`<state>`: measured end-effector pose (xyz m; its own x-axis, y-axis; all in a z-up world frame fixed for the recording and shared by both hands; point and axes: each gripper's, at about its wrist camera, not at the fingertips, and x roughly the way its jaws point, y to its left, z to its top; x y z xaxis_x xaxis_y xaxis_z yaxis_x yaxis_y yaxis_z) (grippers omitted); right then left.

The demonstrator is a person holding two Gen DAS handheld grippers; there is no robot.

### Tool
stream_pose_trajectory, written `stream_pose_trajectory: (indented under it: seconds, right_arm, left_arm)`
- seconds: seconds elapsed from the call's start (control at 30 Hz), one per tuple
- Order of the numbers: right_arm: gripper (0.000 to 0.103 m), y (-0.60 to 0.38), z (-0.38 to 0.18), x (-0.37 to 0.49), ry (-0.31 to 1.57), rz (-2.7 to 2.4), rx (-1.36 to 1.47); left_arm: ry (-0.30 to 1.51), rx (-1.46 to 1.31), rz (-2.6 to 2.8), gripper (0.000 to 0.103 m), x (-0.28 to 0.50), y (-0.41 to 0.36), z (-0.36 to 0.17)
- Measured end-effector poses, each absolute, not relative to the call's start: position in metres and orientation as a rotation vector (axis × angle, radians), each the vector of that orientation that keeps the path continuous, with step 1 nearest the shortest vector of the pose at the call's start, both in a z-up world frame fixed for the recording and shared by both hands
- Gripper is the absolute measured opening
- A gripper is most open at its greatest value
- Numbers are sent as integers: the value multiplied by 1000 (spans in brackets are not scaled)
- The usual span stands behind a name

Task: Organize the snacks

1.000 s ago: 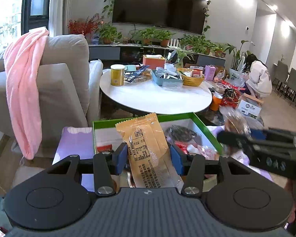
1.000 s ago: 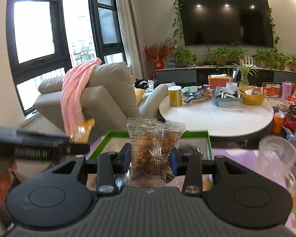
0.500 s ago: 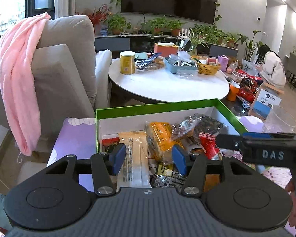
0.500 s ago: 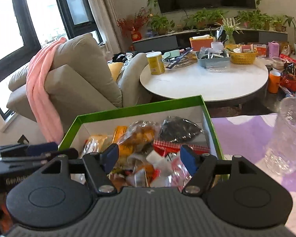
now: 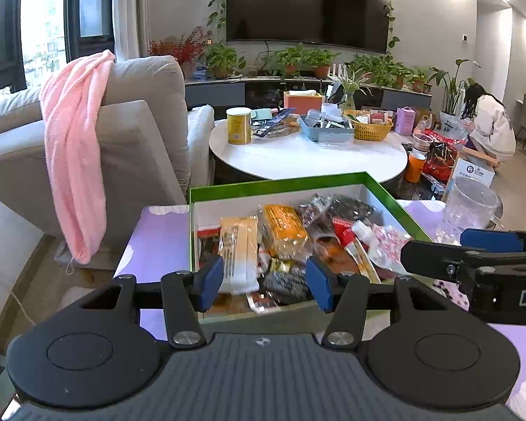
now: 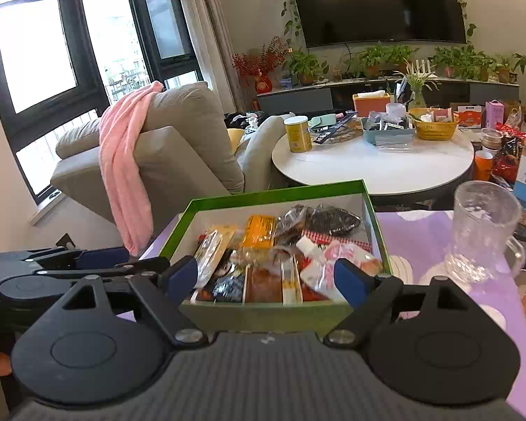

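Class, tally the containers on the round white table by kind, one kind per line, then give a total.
Yellow can: 1
Orange tissue box: 1
Blue tray: 1
Yellow basket: 1
Total: 4

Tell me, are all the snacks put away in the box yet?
Many snack packets already lie in the green box. Nothing is in hand: the left gripper is open and empty, and the right gripper has just opened, empty. More packets remain on the round table.
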<state>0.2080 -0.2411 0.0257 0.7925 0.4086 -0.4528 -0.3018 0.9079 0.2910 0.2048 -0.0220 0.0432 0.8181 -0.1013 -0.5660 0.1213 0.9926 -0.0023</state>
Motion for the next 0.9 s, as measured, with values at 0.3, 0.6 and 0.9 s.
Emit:
stream_pose_trajectory:
  seconds: [0.3, 0.6, 0.9]
  right_arm:
    - [87, -242, 26, 162, 534, 376, 213]
    - [87, -237, 20, 126, 538, 389, 211]
    - [87, -238, 18, 105, 523, 387, 210]
  left_arm:
    - [601, 117, -70, 49, 147, -31, 37]
    - [594, 61, -88, 49, 97, -24, 31]
    - [551, 62, -81, 49, 75, -26, 38]
